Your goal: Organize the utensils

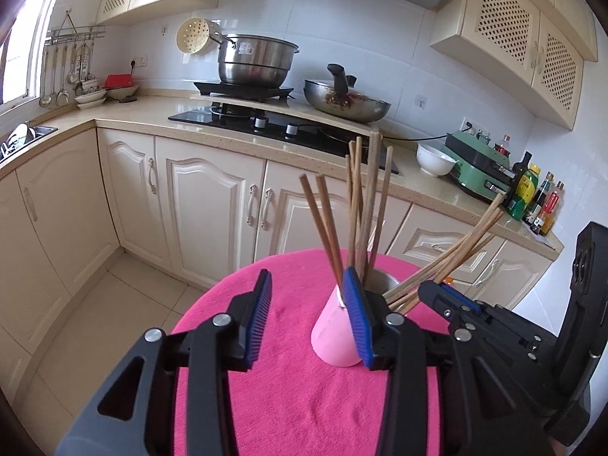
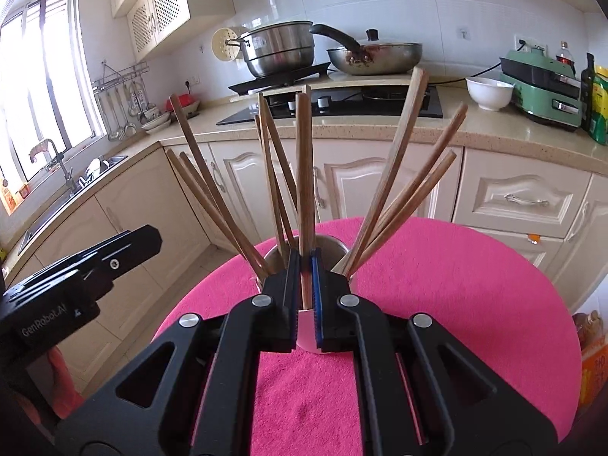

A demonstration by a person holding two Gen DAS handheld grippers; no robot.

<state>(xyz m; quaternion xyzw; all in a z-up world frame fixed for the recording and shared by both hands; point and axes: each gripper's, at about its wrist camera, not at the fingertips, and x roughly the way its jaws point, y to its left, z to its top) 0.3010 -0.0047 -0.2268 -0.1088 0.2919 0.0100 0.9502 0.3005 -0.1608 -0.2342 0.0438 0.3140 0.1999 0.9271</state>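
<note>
A pink cup stands on the round table with a pink cloth and holds several wooden chopsticks fanned out. My left gripper is open and empty, just left of the cup, its right finger against the cup's side. My right gripper is shut on one upright chopstick over the cup, whose rim shows behind the fingers. The right gripper also shows in the left wrist view, reaching in among the chopsticks from the right.
Kitchen counter behind the table with a hob, a steel pot, a wok, a white bowl, a green appliance and bottles. A sink lies at the left. Tiled floor lies left of the table.
</note>
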